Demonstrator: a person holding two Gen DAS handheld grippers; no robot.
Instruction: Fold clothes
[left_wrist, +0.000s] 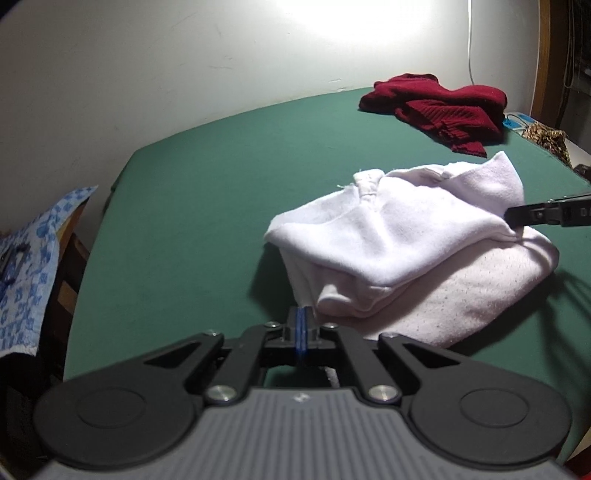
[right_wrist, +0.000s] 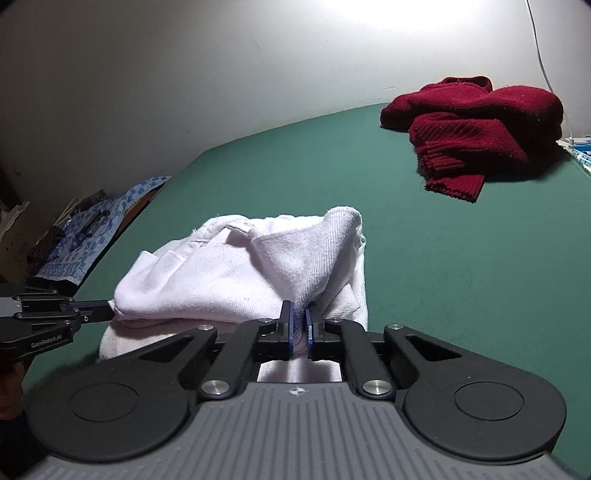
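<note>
On green felt-covered table (left_wrist: 192, 206): one pale pink-white knitted garment (left_wrist: 413, 251), partly folded into a thick bundle, upper layer doubled over a lower layer lying flat on the felt; ribbed corner raised into a peak on the far side in the right wrist view (right_wrist: 332, 236). Left gripper (left_wrist: 301, 325): black two-finger tool with blue pads, pressed together at the near edge of the pale garment; from the right wrist view (right_wrist: 107, 312), tip seen meeting the garment's left fold, cloth between the pads not discernible. Right gripper (right_wrist: 300, 325): same make, blue pads nearly together, pinching a fold of the pale garment's upper layer; from the left wrist view (left_wrist: 517, 218), tip seen buried in the garment's right edge. Toward the far right of the table, well apart from the pale bundle: one dark red ribbed knit sweater (right_wrist: 476, 129), crumpled in a heap. Beyond the table's left edge: blue-and-white patterned cloth (left_wrist: 33, 258), draped over unidentifiable clutter. Behind the table: plain off-white wall (left_wrist: 184, 66), brightly lit near the top.
</note>
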